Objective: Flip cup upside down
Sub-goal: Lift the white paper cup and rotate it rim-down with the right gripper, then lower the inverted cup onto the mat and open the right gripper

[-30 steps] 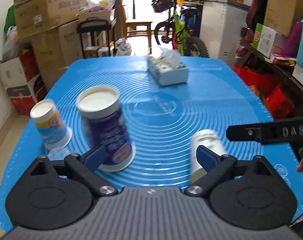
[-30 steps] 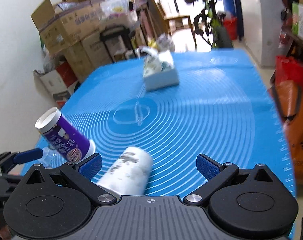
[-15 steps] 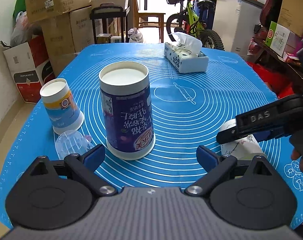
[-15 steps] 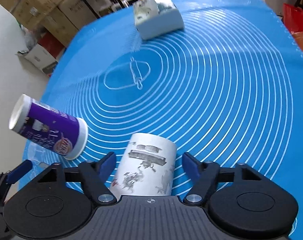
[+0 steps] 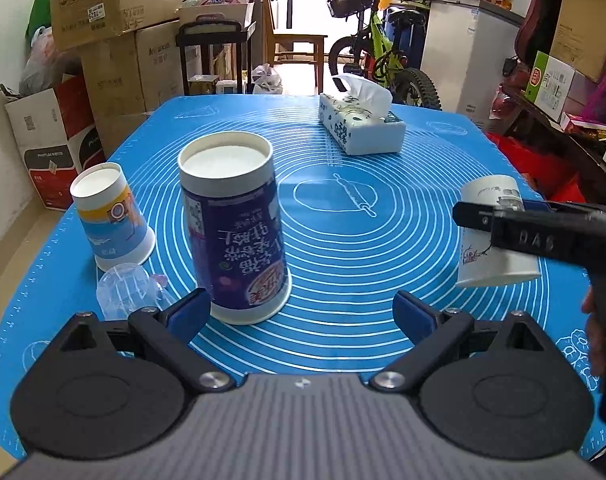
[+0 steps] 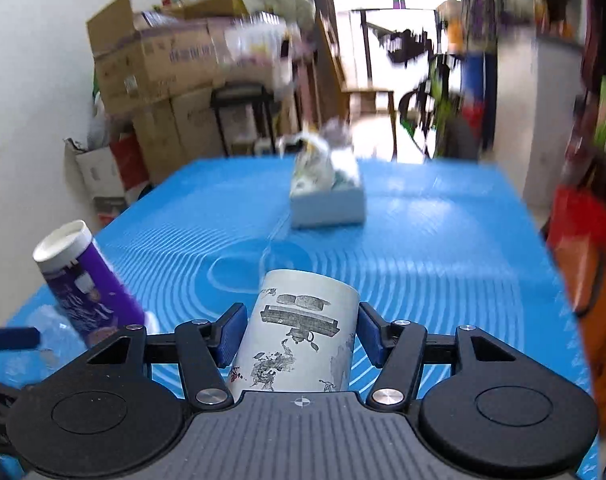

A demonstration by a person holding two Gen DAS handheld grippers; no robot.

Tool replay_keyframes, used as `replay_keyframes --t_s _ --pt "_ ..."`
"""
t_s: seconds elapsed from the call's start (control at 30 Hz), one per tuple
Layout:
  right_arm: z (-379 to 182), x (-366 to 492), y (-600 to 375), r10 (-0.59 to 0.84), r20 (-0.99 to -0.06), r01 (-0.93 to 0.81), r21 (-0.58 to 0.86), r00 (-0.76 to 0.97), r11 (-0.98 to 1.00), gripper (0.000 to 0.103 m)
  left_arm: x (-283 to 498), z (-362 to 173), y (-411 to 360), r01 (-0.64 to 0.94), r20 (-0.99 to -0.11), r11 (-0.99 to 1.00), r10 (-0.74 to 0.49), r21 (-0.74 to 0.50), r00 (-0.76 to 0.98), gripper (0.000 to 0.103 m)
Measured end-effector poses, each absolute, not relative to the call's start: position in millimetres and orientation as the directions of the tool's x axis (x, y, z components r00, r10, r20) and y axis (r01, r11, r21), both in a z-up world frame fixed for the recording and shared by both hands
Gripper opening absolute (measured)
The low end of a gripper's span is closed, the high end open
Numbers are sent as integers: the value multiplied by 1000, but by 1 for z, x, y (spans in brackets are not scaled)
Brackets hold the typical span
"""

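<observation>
Gripping the white cup (image 6: 303,336) above the blue worktop (image 6: 443,240), the right tongs (image 6: 301,334) hold it while the left tongs (image 5: 301,314) gape beside the purple cup (image 5: 235,232)

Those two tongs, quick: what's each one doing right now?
Left tongs: open, holding nothing, with the purple cup just ahead.
Right tongs: closed on the white printed cup, lifted off the blue mat.
</observation>
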State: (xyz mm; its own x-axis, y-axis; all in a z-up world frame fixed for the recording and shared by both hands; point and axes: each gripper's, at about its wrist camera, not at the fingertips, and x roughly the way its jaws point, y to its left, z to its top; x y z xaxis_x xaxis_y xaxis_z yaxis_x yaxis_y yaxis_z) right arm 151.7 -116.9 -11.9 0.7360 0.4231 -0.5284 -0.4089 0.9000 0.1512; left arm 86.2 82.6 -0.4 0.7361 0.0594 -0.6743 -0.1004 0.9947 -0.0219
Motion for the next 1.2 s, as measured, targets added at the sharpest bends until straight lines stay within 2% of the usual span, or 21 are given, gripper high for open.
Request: replay_keyframes --t_s 0.17,0.37,0.57,0.97,1.0,1.07,1.2 --pt "-32 126 -118 358 -419 -387 18 834 922 63 85 -2 74 -111 -663 994 70 -19 745 97" --pt "-51 88 -113 358 -349 -416 -106 866 903 62 82 -6 67 -107 -660 994 72 -12 747 97" --pt "-51 74 -110 354 -355 -424 -141 865 895 62 77 -9 63 -109 -669 994 65 -23 740 97" --pt "-51 64 -126 325 -393 -382 -76 860 921 63 71 -11 52 -94 -674 995 58 -17 737 97" --pt "-51 63 -127 324 -395 -381 -74 860 922 67 71 -11 51 -91 -674 996 55 -18 736 97" --pt "-51 59 -130 317 -401 -375 -72 859 924 69 69 -11 49 -80 -675 997 43 -23 736 97" --pt "-42 47 -142 323 -416 -362 -16 850 932 86 57 -12 44 -54 -648 998 16 -39 761 97"
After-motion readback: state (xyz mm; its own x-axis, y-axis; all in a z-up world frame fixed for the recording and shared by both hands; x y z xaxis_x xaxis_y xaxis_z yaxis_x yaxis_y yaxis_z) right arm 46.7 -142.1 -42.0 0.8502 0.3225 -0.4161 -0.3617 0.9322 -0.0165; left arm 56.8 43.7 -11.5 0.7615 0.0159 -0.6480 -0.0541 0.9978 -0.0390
